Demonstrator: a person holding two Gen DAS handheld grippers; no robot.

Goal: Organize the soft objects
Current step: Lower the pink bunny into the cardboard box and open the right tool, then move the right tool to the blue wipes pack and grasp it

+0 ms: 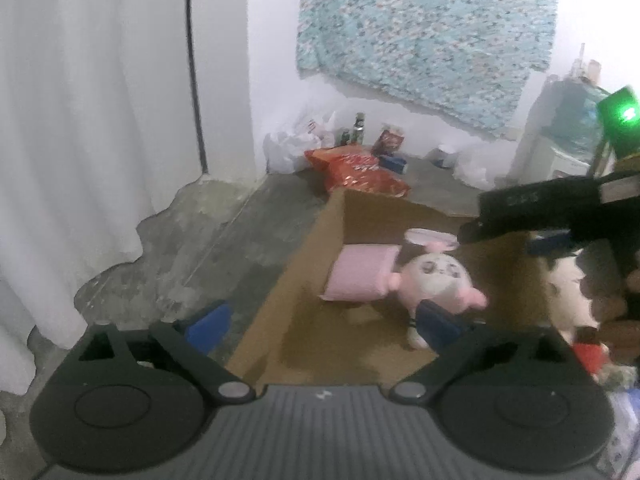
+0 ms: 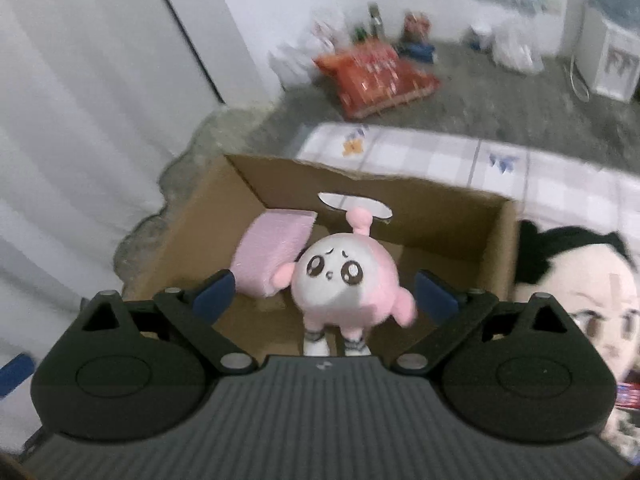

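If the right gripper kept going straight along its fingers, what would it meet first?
Most likely the pink and white plush toy, which sits centred between the open right gripper blue pads, inside the cardboard box. Depth is unclear, but nothing else shows in front of it.

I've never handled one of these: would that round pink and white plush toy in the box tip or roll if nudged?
Probably. The plush toy has a big round body on small feet, so it likely topples easily. It looks soft and light, so it should squash rather than break.
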